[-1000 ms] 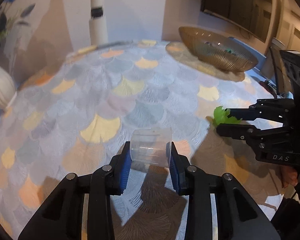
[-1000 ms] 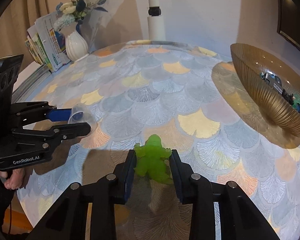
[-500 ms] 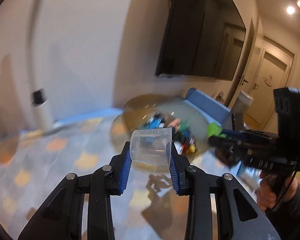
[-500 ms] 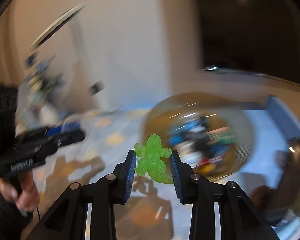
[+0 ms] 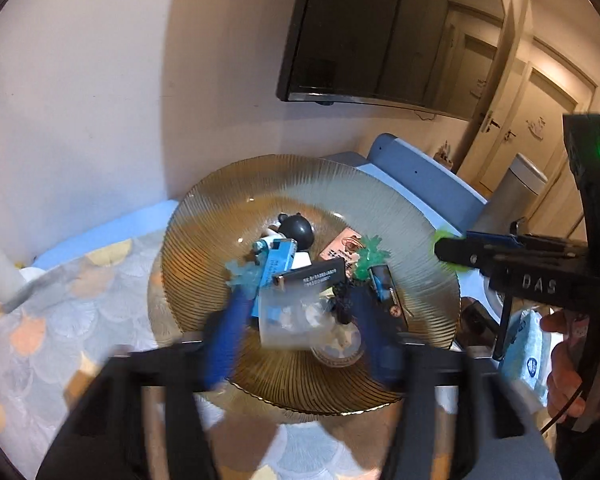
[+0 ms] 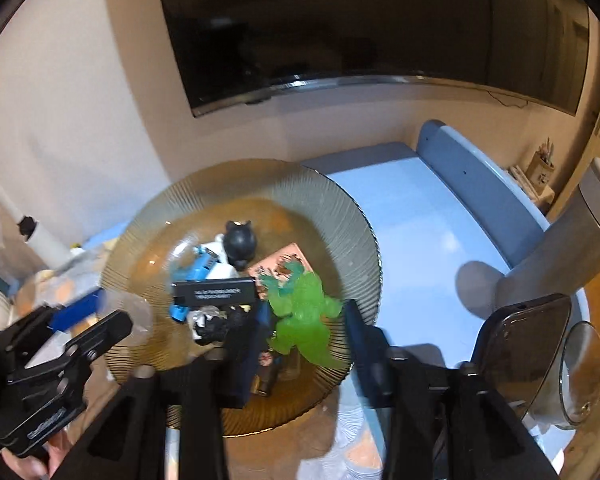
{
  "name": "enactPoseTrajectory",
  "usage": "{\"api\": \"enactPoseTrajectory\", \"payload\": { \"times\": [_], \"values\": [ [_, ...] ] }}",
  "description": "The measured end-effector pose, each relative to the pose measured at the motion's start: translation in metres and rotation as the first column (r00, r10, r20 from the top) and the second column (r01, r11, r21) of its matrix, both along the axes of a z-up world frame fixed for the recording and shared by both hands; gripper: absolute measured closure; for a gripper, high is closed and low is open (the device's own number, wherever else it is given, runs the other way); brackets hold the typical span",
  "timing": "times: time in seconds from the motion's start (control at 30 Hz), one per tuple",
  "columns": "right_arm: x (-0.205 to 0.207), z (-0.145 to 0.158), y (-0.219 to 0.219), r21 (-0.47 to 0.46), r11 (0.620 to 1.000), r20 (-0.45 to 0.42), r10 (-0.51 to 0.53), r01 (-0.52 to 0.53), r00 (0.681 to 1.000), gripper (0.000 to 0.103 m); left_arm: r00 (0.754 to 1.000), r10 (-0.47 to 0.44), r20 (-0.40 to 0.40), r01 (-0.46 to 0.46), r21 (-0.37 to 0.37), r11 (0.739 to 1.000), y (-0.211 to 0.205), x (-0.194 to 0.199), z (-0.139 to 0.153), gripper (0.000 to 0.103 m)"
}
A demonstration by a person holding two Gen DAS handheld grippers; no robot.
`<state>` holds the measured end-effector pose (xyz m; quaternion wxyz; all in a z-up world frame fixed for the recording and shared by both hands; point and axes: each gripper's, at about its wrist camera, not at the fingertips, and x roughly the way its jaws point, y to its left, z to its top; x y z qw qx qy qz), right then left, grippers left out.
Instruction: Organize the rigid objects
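Note:
A ribbed amber glass bowl (image 5: 220,216) (image 6: 340,216) holds several small toys and boxes. My left gripper (image 5: 296,320) hovers over the bowl's near side; its blue fingers are blurred and spread wider than the clear plastic cup (image 5: 292,320) between them, which looks loose. My right gripper (image 6: 304,320) hovers over the bowl's right side; its jaws stand apart from the translucent green monster figure (image 6: 304,316), which looks released. The right gripper also shows in the left wrist view (image 5: 452,246), and the left in the right wrist view (image 6: 100,312).
In the bowl lie a black bear figure (image 6: 240,240), a black box (image 6: 214,292), a blue toy (image 5: 278,264) and a pink card (image 5: 346,246). A wall TV (image 6: 360,20) hangs behind. A blue-grey chair (image 6: 460,184) and a round mirror (image 6: 580,372) stand at the right. The patterned tablecloth (image 5: 40,320) lies left.
Both grippers swung from the table's middle to above the bowl. The jaws of both have spread, and the cup and the green figure no longer sit clamped.

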<state>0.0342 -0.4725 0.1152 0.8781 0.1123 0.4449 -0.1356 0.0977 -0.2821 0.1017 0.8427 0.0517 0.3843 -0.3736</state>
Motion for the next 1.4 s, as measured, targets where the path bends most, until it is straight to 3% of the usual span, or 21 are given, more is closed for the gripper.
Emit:
{"api": "enactPoseTrajectory", "payload": {
  "times": [0.03,0.2,0.4,0.53,0.57,0.7,0.77,0.83,0.87,0.93,1.03,1.17,1.4],
  "values": [
    [0.001,0.000,-0.001,-0.002,1.000,-0.010,-0.008,0.008,1.000,0.044,1.000,0.011,0.014,-0.011,-0.013,1.000,0.005,-0.001,0.005,0.026],
    [-0.017,0.017,0.014,-0.033,0.999,0.059,0.014,-0.013,0.998,0.044,0.997,0.050,0.051,-0.048,-0.042,0.998,0.042,-0.012,0.030,0.026],
    [-0.039,0.047,0.079,-0.005,0.982,0.142,0.185,-0.186,0.972,0.041,0.981,0.162,0.110,-0.155,-0.071,0.985,0.118,-0.048,0.067,0.025],
    [-0.054,0.056,0.135,0.003,0.948,0.188,0.313,-0.319,0.931,0.029,0.957,0.250,0.148,-0.241,-0.074,0.968,0.179,-0.079,0.082,0.009],
    [-0.059,0.056,0.153,0.003,0.936,0.201,0.344,-0.352,0.917,0.028,0.952,0.268,0.148,-0.264,-0.050,0.963,0.191,-0.085,0.079,0.001],
    [-0.075,0.035,0.208,-0.003,0.901,0.236,0.423,-0.434,0.875,0.028,0.917,0.361,0.170,-0.370,0.024,0.929,0.240,-0.114,0.048,0.001],
    [-0.079,0.015,0.226,-0.003,0.894,0.247,0.435,-0.448,0.866,0.028,0.865,0.454,0.215,-0.471,0.033,0.882,0.262,-0.127,0.028,0.001],
    [-0.079,-0.006,0.241,0.025,0.889,0.239,0.439,-0.458,0.866,0.028,0.818,0.519,0.247,-0.535,-0.004,0.845,0.280,-0.138,0.016,0.001],
    [-0.078,-0.017,0.248,0.025,0.891,0.240,0.434,-0.453,0.868,0.028,0.807,0.536,0.247,-0.550,-0.016,0.835,0.284,-0.139,0.011,0.001],
    [-0.081,-0.032,0.261,-0.020,0.903,0.243,0.421,-0.429,0.874,0.028,0.810,0.548,0.207,-0.560,-0.004,0.829,0.288,-0.132,-0.008,0.001],
    [-0.079,-0.054,0.274,-0.076,0.906,0.208,0.422,-0.416,0.883,0.028,0.827,0.540,0.157,-0.556,0.087,0.826,0.280,-0.117,-0.042,0.001],
    [-0.076,-0.077,0.276,-0.063,0.905,0.142,0.426,-0.421,0.893,0.028,0.797,0.572,0.196,-0.595,0.094,0.798,0.277,-0.118,-0.058,0.001],
    [-0.074,-0.088,0.270,-0.049,0.920,0.142,0.392,-0.389,0.909,0.028,0.773,0.585,0.243,-0.618,0.086,0.781,0.278,-0.128,-0.059,0.001]
  ]
}}
